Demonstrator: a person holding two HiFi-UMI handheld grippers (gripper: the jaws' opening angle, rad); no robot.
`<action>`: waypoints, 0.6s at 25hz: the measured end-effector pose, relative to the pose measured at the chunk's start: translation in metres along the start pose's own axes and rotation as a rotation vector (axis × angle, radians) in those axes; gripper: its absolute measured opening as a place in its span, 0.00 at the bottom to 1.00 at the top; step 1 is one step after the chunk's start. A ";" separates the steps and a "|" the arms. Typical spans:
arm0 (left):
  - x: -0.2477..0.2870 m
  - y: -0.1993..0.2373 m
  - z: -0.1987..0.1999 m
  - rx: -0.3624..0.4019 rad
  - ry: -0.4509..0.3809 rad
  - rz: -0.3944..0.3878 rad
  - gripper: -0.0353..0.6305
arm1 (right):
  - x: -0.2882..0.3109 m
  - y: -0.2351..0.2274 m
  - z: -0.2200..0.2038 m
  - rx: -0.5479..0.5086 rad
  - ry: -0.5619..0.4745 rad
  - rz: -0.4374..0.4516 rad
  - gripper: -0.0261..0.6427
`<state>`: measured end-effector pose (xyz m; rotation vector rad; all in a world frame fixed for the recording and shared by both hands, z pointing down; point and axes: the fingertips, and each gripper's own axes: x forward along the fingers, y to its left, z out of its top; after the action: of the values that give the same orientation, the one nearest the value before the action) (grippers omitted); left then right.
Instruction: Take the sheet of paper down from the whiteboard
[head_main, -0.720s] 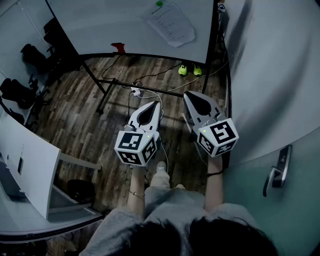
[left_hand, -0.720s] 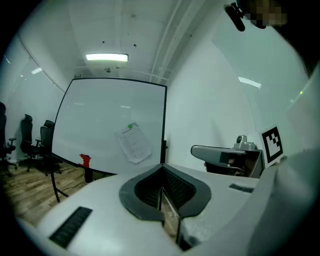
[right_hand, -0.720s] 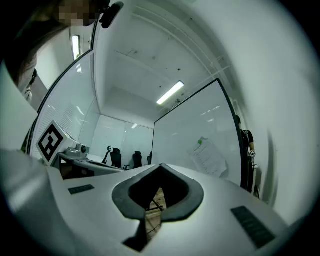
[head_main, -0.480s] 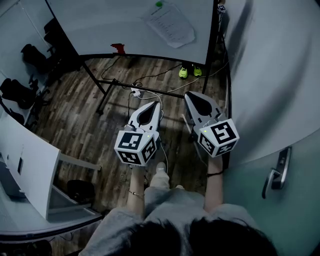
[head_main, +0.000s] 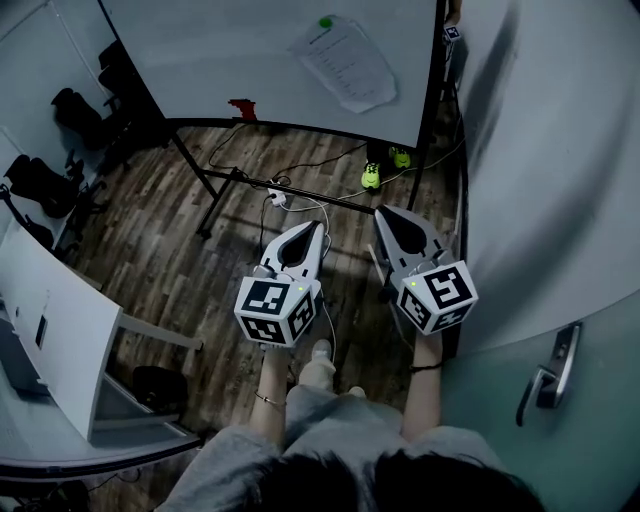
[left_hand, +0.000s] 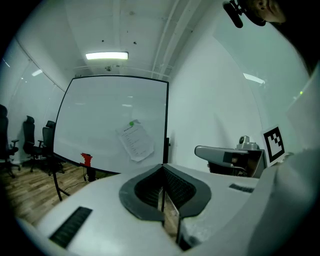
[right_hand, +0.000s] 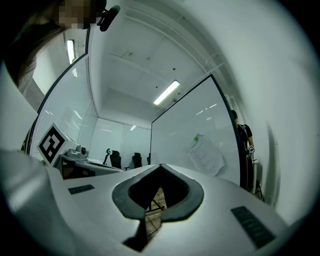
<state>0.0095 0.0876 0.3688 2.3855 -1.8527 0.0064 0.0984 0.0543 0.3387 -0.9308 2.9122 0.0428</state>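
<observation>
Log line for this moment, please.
left hand-held gripper: shut, empty | right hand-held gripper: shut, empty | sheet of paper: on whiteboard, untouched

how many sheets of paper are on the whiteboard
1. The sheet of paper hangs tilted near the right edge of the whiteboard, under a green magnet at its top. No other shows.

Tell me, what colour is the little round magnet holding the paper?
Green. The small round magnet shows best in the head view.

Office mtg rm, prob.: big free-standing whiteboard (head_main: 250, 60) w/ a paper sheet (head_main: 345, 65) stuck on, black swivel chairs (head_main: 45, 185) at left, strip ceiling light (left_hand: 106, 56), wood-look floor (head_main: 170, 260), white bench (head_main: 50, 330), door (head_main: 590, 420) w/ lever handle (head_main: 548, 372).
</observation>
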 end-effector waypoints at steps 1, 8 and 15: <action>0.002 0.002 -0.002 -0.007 0.003 0.001 0.06 | 0.002 -0.002 -0.003 0.003 0.005 -0.002 0.04; 0.044 0.022 0.006 0.003 -0.001 -0.034 0.06 | 0.034 -0.034 -0.004 -0.012 0.015 -0.044 0.04; 0.081 0.064 0.031 -0.005 -0.031 -0.087 0.06 | 0.089 -0.053 0.003 0.034 -0.021 -0.045 0.04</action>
<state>-0.0339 -0.0087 0.3498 2.4744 -1.7571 -0.0432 0.0573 -0.0406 0.3281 -0.9843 2.8618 -0.0001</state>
